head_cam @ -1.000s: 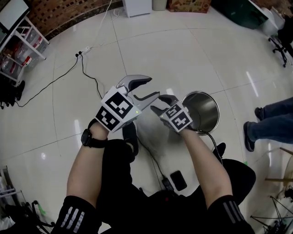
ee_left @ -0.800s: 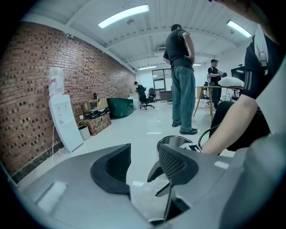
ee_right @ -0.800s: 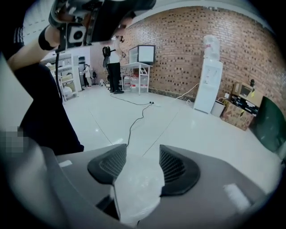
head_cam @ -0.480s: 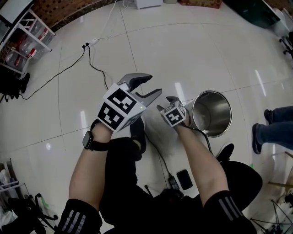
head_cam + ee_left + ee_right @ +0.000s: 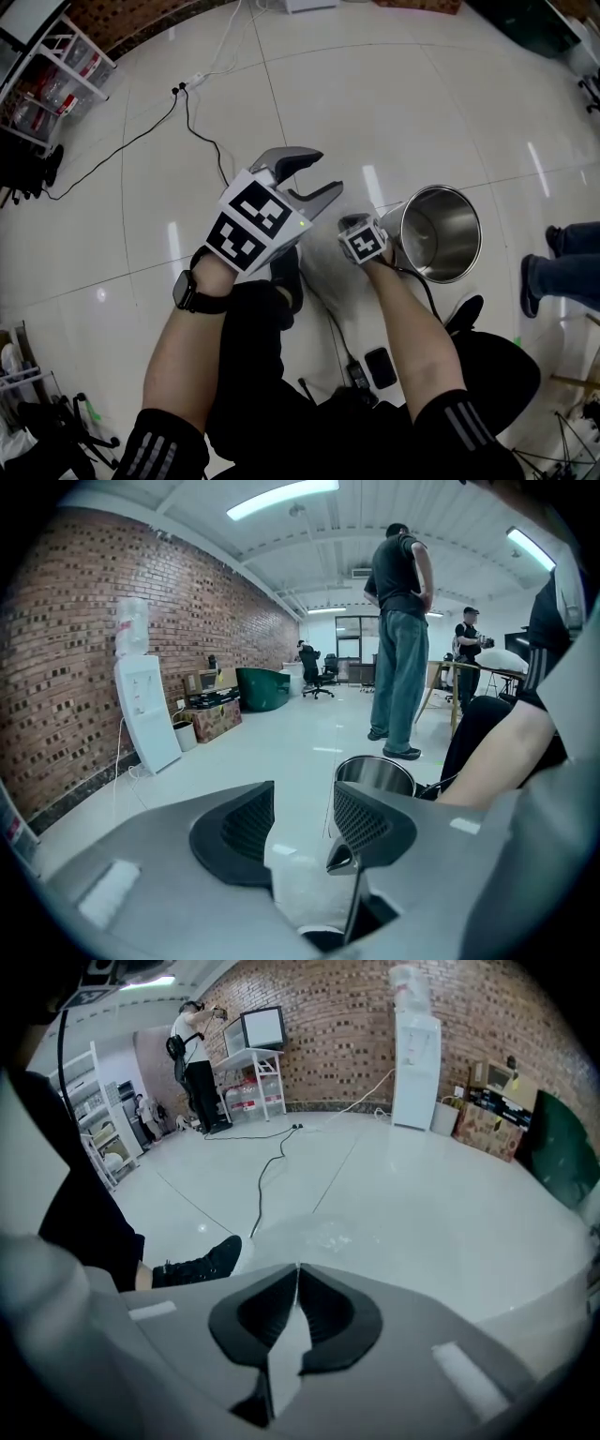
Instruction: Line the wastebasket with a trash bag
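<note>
The white tiled floor carries an upright, unlined steel wastebasket beside the person's right arm. The clear trash bag lies crumpled on the floor. The left tool hangs with its jaws apart and nothing between them. The right tool is pinched together on the bag's edge.

The wastebasket is polished metal, shiny also inside. The floor is glossy pale tile. The trash bag is thin, cloudy plastic film. The left gripper is matt grey plastic.
</note>
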